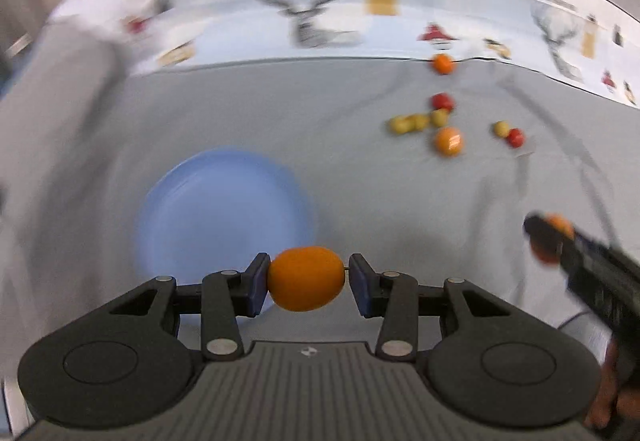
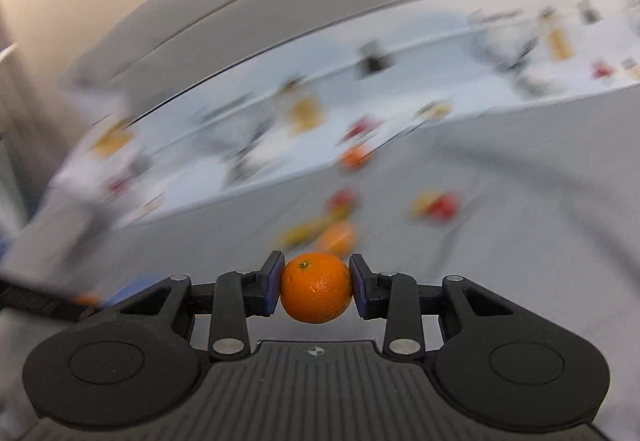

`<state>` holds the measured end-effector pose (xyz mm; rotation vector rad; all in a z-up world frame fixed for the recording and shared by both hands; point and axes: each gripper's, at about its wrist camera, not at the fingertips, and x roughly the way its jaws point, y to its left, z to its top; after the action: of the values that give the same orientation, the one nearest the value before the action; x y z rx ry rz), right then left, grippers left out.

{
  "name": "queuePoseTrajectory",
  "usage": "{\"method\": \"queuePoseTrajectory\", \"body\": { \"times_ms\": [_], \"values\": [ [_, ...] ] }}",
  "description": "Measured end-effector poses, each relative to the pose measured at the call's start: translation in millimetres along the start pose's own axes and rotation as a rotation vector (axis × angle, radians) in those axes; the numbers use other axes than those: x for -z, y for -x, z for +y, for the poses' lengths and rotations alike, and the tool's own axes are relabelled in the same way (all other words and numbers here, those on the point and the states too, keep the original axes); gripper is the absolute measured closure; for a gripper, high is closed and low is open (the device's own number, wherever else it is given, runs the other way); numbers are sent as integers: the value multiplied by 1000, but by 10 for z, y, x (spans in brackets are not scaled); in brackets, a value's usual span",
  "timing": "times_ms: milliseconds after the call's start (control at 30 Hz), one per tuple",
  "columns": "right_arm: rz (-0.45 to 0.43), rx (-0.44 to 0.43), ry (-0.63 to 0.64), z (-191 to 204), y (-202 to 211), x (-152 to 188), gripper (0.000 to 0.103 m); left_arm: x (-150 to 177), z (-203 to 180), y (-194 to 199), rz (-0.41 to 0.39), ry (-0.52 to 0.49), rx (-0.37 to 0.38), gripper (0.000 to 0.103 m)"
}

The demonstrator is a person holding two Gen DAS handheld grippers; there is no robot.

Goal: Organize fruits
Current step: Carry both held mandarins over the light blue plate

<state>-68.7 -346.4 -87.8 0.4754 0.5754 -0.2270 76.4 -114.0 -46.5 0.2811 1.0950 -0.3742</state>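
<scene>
**2 oranges held, plate is the target**

Left wrist view: an orange is clamped in the left gripper, low centre, over the blue plate. It should be lowered gently before release.

Right wrist view: a second orange is clamped in the right gripper, low centre; the grip should be kept firm.

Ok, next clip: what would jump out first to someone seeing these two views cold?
An orange clamped between the left gripper fingers, just in front of a blue plate on the grey cloth. The right gripper likewise pinches a stem-up mandarin. Beyond, small red, yellow and orange fruits lie scattered.
</scene>
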Motion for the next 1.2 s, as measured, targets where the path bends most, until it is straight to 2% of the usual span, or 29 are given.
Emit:
{"method": "queuePoseTrajectory", "body": {
  "times_ms": [100,200,300,500,833,1200],
  "values": [
    [71,-106,74,524,306,246,66,367,372,307,-5,59,-39,56],
    [76,-163,189,1014,623,448,66,690,648,554,-20,92,-73,56],
    [87,-204,267,1354,864,601,66,968,865,730,-42,124,-77,56],
    [78,-183,389,1779,1077,782,66,1281,1072,875,-83,160,-47,56],
    [56,-124,443,1960,1184,822,66,1317,1155,974,-154,181,-24,56],
    [92,-117,487,2042,1023,821,66,1135,1265,828,-137,184,-31,56]
  ]
}}
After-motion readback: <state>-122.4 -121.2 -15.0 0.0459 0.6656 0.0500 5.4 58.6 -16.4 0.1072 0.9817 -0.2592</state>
